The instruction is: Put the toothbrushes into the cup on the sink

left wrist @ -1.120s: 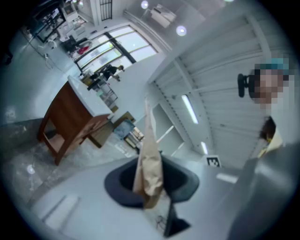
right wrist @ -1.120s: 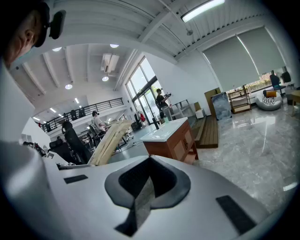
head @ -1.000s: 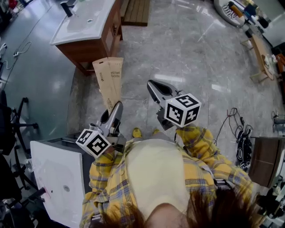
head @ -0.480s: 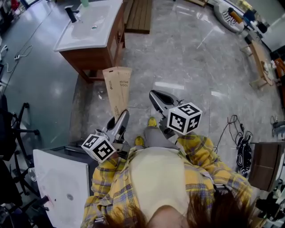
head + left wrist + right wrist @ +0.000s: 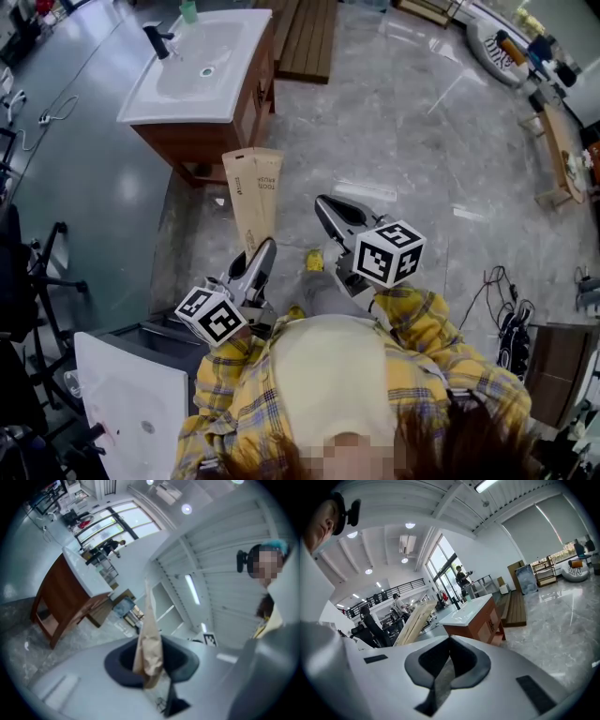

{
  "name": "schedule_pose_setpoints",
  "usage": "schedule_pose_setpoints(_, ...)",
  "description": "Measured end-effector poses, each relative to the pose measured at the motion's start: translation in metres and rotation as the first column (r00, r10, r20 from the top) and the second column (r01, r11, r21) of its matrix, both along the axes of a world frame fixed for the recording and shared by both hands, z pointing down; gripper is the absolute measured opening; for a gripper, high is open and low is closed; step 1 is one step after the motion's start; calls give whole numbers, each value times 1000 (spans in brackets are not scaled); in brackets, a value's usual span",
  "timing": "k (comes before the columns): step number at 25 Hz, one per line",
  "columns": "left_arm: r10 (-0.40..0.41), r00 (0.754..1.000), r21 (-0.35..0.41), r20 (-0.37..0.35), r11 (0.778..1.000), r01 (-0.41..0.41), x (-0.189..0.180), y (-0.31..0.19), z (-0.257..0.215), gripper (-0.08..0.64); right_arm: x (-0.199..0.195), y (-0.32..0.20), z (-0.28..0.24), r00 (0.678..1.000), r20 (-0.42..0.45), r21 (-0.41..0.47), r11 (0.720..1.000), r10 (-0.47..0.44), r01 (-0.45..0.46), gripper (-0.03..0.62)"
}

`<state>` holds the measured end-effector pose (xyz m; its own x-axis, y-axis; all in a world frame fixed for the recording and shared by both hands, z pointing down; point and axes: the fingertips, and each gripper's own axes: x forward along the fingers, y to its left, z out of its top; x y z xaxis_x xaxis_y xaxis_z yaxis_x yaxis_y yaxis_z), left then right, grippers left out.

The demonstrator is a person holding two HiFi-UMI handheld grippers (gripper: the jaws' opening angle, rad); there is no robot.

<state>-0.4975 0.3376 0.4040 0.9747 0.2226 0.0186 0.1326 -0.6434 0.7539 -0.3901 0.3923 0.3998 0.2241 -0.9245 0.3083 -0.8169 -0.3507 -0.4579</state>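
toothbrush packets (image 5: 255, 195) clamped in left gripper (image 5: 264, 251); right gripper (image 5: 325, 203) closed, empty.

Head camera sits high over the shoulders, staring steeply down at the floor (image 5: 403, 122), with the sink cabinet (image 5: 225, 94) far up-left. The camera on the left tongs (image 5: 266, 249) is rolled sideways, close on its tips. The one on the right tongs (image 5: 324, 202) looks level across the room. All three catch the cabinet and the toothbrush packet (image 5: 255, 192).
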Motion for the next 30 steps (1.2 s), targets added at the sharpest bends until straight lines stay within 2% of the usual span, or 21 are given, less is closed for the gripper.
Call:
schedule_pose_setpoints(18,-77,997,11,7,997,77,166,-33,-8,61,165,-41,1,995,0,-6,995,-102,102,12)
schedule_pose_setpoints(30,-57,998,6,22,998,57,215,-26,-4,61,198,-33,15,992,15,-35,992,-124,124,12)
